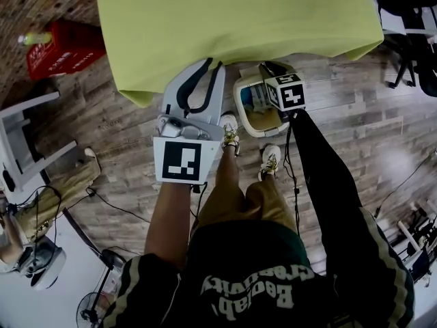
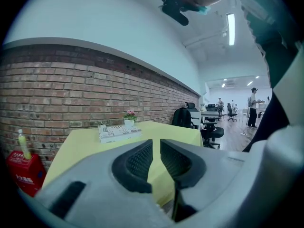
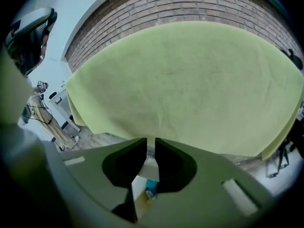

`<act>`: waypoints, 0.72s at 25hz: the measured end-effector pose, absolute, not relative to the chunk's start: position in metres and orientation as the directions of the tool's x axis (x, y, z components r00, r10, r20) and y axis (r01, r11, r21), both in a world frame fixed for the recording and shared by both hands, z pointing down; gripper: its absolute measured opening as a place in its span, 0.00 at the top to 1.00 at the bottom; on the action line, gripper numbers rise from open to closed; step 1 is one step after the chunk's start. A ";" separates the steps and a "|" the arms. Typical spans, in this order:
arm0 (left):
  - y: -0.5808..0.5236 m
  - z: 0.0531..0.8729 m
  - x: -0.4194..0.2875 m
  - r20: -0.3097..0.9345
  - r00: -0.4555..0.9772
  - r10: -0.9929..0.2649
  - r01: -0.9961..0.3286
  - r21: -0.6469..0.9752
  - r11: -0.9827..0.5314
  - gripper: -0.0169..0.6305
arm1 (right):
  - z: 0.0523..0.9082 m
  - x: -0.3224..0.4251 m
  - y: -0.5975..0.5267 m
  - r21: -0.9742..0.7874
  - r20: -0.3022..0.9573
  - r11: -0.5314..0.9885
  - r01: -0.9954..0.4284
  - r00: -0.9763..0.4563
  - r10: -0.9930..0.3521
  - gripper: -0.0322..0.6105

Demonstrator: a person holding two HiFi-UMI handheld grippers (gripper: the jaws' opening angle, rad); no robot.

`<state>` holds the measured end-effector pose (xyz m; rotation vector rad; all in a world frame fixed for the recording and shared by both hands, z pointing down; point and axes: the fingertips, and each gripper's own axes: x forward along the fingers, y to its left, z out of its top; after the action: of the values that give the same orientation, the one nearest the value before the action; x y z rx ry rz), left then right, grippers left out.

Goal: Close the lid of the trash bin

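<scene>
**Yellow-green tablecloth [image 1: 239, 19] hem crowds the bin — lid not yet down**

The trash bin [image 1: 240, 104] stands on the grey plank floor [image 1: 355, 115], tucked just beside the hanging hem and near the person's shoes. Bare planks run off to its right. Its rim is cream and rounded, and the inside is still exposed. The right gripper [image 3: 151, 144] angles down over it — jaws clenched on the thin, pale lid [image 3: 149, 167] edge. The left gripper [image 2: 156, 146] has ribbed dark pads narrowly parted, released, grasping nothing.
</scene>
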<state>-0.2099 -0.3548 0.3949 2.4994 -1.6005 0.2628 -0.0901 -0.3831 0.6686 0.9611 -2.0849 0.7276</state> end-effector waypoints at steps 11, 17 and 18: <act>-0.364 0.403 -0.197 0.235 0.445 -0.864 -0.894 0.072 -0.441 0.89 | 0.674 -0.082 -0.376 -0.186 0.823 0.537 -0.823 -0.429 -0.373 0.87; -0.364 0.406 -0.184 0.230 0.459 -0.858 -0.888 0.084 -0.452 0.89 | 0.674 -0.076 -0.360 -0.209 0.820 0.524 -0.826 -0.439 -0.366 0.83; -0.362 0.407 -0.182 0.232 0.460 -0.857 -0.887 0.085 -0.453 0.89 | 0.674 -0.075 -0.357 -0.211 0.819 0.521 -0.827 -0.441 -0.367 0.83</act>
<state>-0.1821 -0.3625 0.4071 2.5137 -1.5211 0.2302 -0.0746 -0.3568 0.6744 0.9697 -2.0267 0.7974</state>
